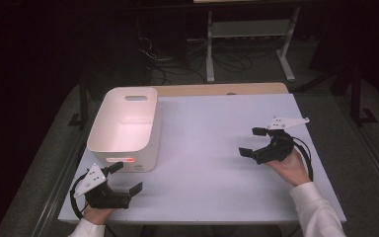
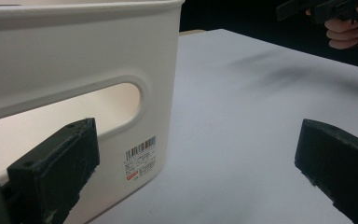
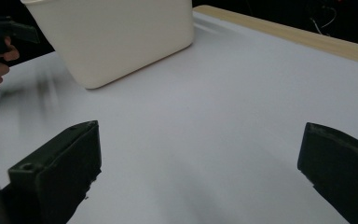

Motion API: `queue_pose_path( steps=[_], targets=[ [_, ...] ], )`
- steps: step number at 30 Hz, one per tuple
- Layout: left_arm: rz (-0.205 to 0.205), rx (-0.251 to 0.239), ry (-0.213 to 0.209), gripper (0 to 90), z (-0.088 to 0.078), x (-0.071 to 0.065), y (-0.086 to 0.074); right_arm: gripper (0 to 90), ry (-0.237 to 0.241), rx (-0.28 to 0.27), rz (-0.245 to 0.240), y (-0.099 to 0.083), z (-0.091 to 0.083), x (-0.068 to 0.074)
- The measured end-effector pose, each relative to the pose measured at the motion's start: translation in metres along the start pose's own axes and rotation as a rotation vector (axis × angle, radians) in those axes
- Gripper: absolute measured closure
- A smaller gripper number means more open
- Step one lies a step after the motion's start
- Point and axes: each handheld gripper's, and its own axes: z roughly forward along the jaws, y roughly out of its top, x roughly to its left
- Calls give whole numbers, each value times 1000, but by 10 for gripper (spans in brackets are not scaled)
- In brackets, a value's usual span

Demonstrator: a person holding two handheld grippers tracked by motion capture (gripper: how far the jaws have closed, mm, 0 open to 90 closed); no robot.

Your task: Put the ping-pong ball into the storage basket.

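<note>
- White storage bin, empty, is stood at the worktop's nine o'clock.
- Left gripper, fingers spread wide, is aimed at its near handle slot.
- Right gripper, fingers wide and empty, is held at three o'clock.

We hold the left gripper with jaws spread wide, one jaw just beside the near wall of the white bin. Our right gripper is gaping too, its jaws well apart from the bin, over the bare white surface.
</note>
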Motion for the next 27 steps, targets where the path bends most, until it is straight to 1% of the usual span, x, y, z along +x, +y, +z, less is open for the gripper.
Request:
queue_pose_path(
  steps=[3,8,9,10,16,18,19,21,23,25,27],
  targets=[
    [0,0,0,0,0,0,0,0,-9,-21,11,-6,-5,-1],
    [2,1,0,0,0,0,0,0,-23,-36,23,-13,-12,-2],
    [2,1,-1,0,0,0,0,0,-27,-43,17,-15,-13,-3],
    [2,2,-1,0,-1,0,0,0,-28,-50,28,-16,-14,-2],
    [3,2,-1,0,-1,1,0,0,-47,-72,30,-25,-22,-3],
    [4,2,-1,0,-1,1,0,0,-59,-79,23,-29,-25,-3],
    [4,2,-1,0,-1,1,0,0,-58,-79,28,-30,-26,-3],
    [-2,0,2,0,-1,2,0,0,-69,-92,21,-34,-28,-3],
    [-8,-1,4,0,0,2,0,0,-70,-100,30,-36,-31,-3],
    [-2,0,5,0,-1,2,0,0,-76,-108,29,-38,-33,-2],
    [0,-2,2,0,-1,2,0,0,-79,-118,18,-40,-35,-1]
  ],
)
